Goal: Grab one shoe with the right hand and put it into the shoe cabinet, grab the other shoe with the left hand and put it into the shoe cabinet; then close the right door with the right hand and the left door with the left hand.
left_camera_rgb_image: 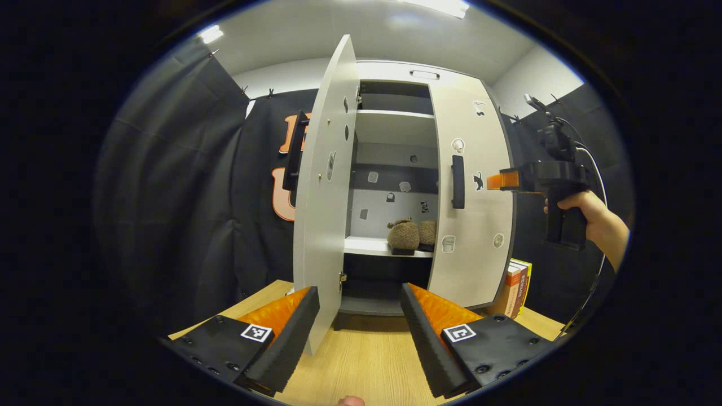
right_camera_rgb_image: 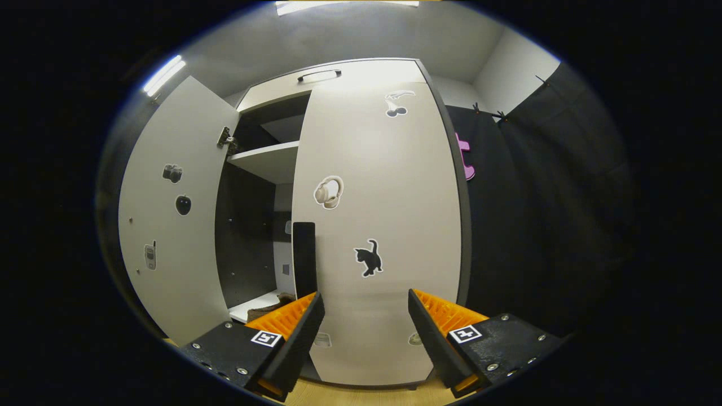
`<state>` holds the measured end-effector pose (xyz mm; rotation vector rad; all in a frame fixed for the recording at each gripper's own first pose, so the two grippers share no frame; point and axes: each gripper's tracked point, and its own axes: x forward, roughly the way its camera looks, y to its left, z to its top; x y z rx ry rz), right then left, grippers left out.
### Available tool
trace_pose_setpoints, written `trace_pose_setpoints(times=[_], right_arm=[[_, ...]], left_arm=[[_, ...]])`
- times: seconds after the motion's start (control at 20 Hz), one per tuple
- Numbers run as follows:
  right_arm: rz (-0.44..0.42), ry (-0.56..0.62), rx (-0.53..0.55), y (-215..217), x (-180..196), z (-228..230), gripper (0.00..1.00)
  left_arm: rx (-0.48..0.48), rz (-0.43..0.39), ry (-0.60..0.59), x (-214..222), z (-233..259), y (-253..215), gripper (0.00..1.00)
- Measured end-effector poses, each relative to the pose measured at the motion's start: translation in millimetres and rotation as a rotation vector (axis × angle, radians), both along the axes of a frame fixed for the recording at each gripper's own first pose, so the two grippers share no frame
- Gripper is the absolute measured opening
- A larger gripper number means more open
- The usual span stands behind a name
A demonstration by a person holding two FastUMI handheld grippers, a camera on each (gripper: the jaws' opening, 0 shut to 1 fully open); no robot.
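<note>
Two fluffy brown shoes (left_camera_rgb_image: 410, 234) sit side by side on the middle shelf of the white shoe cabinet (left_camera_rgb_image: 395, 127). The cabinet's left door (left_camera_rgb_image: 324, 192) stands wide open, its edge toward me. Its right door (left_camera_rgb_image: 474, 197) is swung across its half of the opening; I cannot tell whether it is fully closed. My left gripper (left_camera_rgb_image: 361, 332) is open and holds nothing, low in front of the opening. A hand holds my right gripper (left_camera_rgb_image: 501, 180) against the right door's outer face. In the right gripper view, the right gripper (right_camera_rgb_image: 364, 332) is open just before the right door (right_camera_rgb_image: 383, 225), beside the black handle (right_camera_rgb_image: 304, 256).
Books (left_camera_rgb_image: 516, 287) stand upright to the right of the cabinet. The cabinet rests on a light wooden surface (left_camera_rgb_image: 361, 361). The open left door (right_camera_rgb_image: 169, 225) juts out toward the left gripper. Black cloth hangs behind and on both sides.
</note>
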<state>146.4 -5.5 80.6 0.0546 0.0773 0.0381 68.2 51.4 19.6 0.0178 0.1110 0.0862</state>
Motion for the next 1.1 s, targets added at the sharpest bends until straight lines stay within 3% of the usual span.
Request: trace_pose_setpoints(times=[0.05,0.1,0.2,0.25,0.35,0.4,0.5,0.55,0.65,0.75,0.85,0.9,1.05,1.1], right_arm=[[-0.002,-0.005,0.006,-2.4,-12.8,0.0,0.92],[-0.005,-0.006,0.006,-5.0,-25.5,-2.3,0.92],[-0.018,-0.014,0.0,-12.8,-54.6,-7.0,0.92],[-0.021,-0.012,0.005,-14.7,-68.5,-12.1,0.92],[-0.035,0.011,0.009,-19.6,-95.2,-27.8,0.92],[-0.038,0.015,0.008,-21.3,-106.9,-34.1,0.92],[-0.048,0.037,0.001,-27.7,-126.0,-52.5,0.92],[-0.055,0.048,-0.003,-31.2,-134.3,-61.4,0.92],[-0.063,0.052,0.003,-34.9,-152.4,-77.0,0.92],[-0.063,0.065,0.009,-34.7,-169.8,-94.6,0.92],[-0.064,0.085,0.004,-34.7,-181.5,-107.8,0.92],[-0.059,0.092,0.005,-33.4,-184.2,-111.6,0.92],[-0.066,0.092,0.019,-35.0,-188.9,-111.8,0.92],[-0.068,0.09,0.025,-35.9,-188.7,-111.8,0.92]], left_arm=[[0.002,-0.007,-0.001,1.5,2.0,-2.6,0.95],[0.005,-0.012,-0.006,2.5,3.7,-5.7,0.9],[0.011,-0.018,-0.019,2.8,8.8,-8.9,0.95],[0.009,-0.02,-0.023,3.0,10.7,-10.0,0.9],[0.001,-0.025,-0.024,3.2,12.9,-12.9,0.9],[-0.002,-0.029,-0.025,4.4,14.4,-14.0,0.95],[0.006,-0.031,-0.027,6.0,17.9,-14.7,0.91],[0.01,-0.028,-0.037,5.9,23.0,-13.6,0.95],[0.011,-0.019,-0.06,7.7,35.7,-7.1,0.93],[-0.001,0.022,-0.077,7.3,48.7,10.7,0.95],[-0.018,0.078,-0.086,9.1,61.0,32.9,0.9],[-0.018,0.107,-0.093,10.6,67.0,44.6,0.95],[0.032,0.221,-0.12,15.0,90.2,91.9,0.95],[0.05,0.255,-0.126,17.9,97.1,107.2,0.9]])
